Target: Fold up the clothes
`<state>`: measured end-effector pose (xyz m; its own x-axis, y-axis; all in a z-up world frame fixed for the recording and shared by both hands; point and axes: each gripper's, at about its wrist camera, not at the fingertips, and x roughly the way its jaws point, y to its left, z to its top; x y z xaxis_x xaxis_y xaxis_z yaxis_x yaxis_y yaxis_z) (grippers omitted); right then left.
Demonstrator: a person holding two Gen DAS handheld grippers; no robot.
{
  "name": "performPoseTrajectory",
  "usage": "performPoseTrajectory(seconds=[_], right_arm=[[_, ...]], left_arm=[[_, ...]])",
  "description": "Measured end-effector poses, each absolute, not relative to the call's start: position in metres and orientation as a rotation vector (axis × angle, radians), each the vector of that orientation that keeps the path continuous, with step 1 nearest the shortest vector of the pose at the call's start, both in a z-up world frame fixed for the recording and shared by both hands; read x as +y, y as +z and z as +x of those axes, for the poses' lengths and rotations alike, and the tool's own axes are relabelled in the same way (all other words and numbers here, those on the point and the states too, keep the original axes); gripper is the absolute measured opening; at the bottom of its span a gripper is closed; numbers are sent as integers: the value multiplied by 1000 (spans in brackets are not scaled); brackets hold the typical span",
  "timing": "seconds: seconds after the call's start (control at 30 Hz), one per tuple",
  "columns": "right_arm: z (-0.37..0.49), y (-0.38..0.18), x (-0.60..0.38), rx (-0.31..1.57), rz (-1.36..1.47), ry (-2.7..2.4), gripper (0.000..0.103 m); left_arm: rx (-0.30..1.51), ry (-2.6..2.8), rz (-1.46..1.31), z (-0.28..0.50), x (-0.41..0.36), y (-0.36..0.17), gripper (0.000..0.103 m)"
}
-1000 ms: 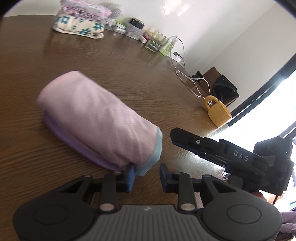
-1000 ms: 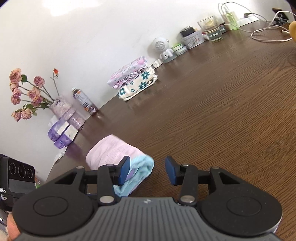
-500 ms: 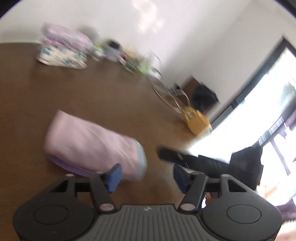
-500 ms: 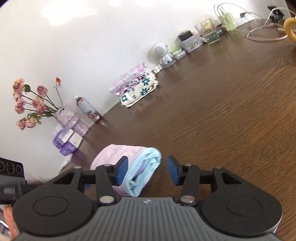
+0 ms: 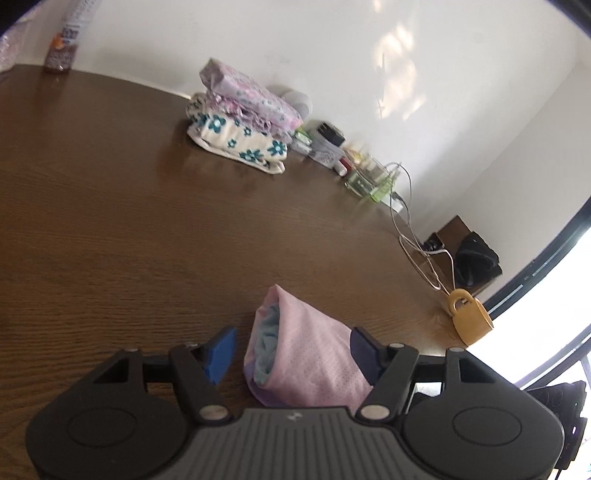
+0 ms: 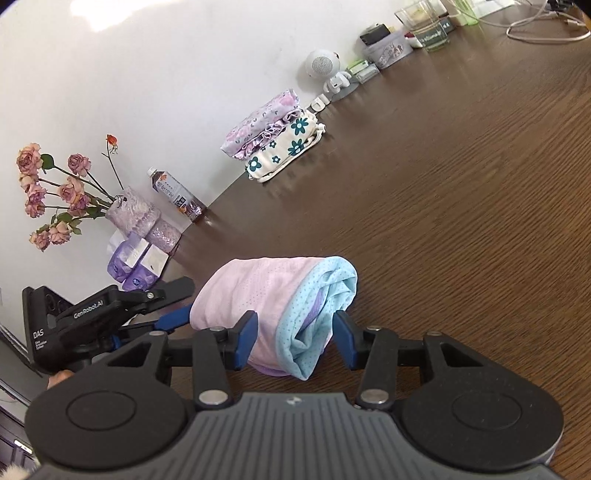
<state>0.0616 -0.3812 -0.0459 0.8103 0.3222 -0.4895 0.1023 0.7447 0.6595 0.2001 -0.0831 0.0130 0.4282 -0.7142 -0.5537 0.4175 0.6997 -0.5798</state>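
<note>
A folded pink garment (image 5: 310, 343) with a light-blue inner layer lies on the brown wooden table (image 5: 129, 229). My left gripper (image 5: 291, 350) is open, its jaws straddling one end of the bundle; the right pad touches the cloth and the left pad (image 5: 221, 350) stands apart. In the right wrist view, the pink garment (image 6: 266, 288) shows its blue end between the fingers of my open right gripper (image 6: 295, 341). The left gripper (image 6: 110, 314) appears there at the bundle's far left end. A stack of folded floral clothes (image 6: 273, 140) rests by the wall.
A yellow mug (image 5: 469, 321) and white cables (image 5: 413, 240) sit near the table's right edge. Along the wall stand a bottle (image 6: 177, 194), a vase of roses (image 6: 133, 214), a white round speaker (image 6: 325, 64) and small jars (image 6: 424, 26).
My left gripper swung round to the bundle's other end and opened wider, now straddling it. The right gripper moved forward so the blue end lies between its fingers.
</note>
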Motion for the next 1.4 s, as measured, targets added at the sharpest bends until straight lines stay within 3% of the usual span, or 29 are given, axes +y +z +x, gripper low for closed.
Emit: performPoseTrajectory(seconds=[0.2, 0.6, 0.97, 1.03, 1.07, 1.13, 1.2, 1.4], right_arm=[[64, -49, -385, 623, 744, 141, 22], [76, -49, -409, 611, 701, 142, 21], [75, -46, -418, 592, 700, 143, 21], [73, -44, -419, 586, 703, 143, 27], [73, -44, -420, 583, 704, 142, 41], [71, -43, -422, 577, 707, 142, 52], [69, -40, -425, 572, 703, 126, 54], [70, -42, -438, 598, 703, 118, 62]], left_arm=[[904, -789, -402, 204, -84, 0, 27], [934, -828, -428, 179, -76, -2, 13], [912, -827, -385, 150, -77, 8, 9], [911, -817, -388, 149, -76, 10, 12], [911, -809, -392, 150, -75, 11, 17], [901, -791, -391, 152, -72, 14, 30], [885, -759, -387, 154, -68, 16, 50], [914, -698, -461, 165, -56, 17, 79]])
